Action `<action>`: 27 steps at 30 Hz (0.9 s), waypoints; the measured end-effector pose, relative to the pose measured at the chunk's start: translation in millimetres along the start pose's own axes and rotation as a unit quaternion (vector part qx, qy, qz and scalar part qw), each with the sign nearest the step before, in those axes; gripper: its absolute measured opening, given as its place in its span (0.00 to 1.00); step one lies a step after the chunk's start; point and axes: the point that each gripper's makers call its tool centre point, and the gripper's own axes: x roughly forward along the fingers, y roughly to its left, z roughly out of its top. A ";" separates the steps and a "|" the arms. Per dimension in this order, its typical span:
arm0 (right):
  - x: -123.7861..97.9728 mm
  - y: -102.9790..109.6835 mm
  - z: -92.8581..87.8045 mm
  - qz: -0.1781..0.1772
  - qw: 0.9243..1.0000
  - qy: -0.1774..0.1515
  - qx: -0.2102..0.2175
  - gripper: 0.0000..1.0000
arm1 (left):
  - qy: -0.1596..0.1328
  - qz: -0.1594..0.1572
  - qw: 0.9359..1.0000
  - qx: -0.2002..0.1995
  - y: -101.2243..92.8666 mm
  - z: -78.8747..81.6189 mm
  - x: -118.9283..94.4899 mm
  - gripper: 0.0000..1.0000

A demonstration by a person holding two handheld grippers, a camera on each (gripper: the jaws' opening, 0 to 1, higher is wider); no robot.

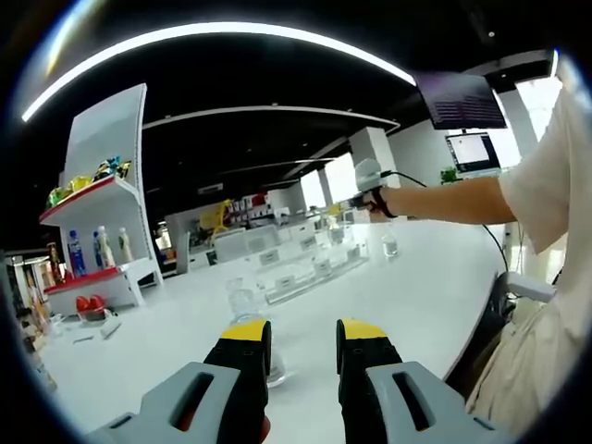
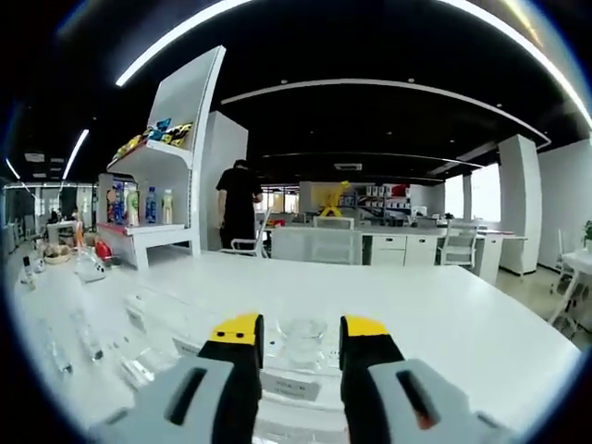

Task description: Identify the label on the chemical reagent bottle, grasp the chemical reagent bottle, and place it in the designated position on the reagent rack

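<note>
Near bottle: a clear glass reagent bottle (image 1: 243,305) stands upright on the white table, just ahead of the left gripper (image 1: 303,344) and slightly left of its gap; label unreadable.
Rack bottle: a clear bottle (image 2: 302,340) sits upright between the right gripper (image 2: 298,340) tips.
Reagent rack: a clear tiered reagent rack (image 1: 310,264) with small labels, well beyond the left gripper.

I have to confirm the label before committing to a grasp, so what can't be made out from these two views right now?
- Bottle in the left gripper view: clear glass, too small and blurred to show any label text.
- Bottle in the right gripper view: lower part hidden between the right gripper jaws; no readable label.
- Rack tags: white slips, text too small.
- Right gripper's jaws in the left gripper view: hidden behind the hand.
</note>
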 end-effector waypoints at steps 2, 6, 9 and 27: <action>-3.2 0.4 4.1 0.002 1.000 -0.004 -0.002 0.32 | -0.002 0.001 1.000 0.000 0.1 1.3 -1.0 0.29; -14.4 5.0 16.2 0.016 1.000 -0.016 0.002 0.33 | -0.006 0.003 1.000 0.001 -0.5 4.7 -3.3 0.29; -23.5 10.5 22.4 0.032 0.999 -0.022 0.007 0.33 | -0.007 0.003 1.000 0.003 -1.0 5.7 -4.0 0.29; -110.2 9.0 47.4 0.076 0.995 -0.056 -0.021 0.33 | -0.024 0.024 0.999 -0.007 -3.0 14.1 -16.8 0.29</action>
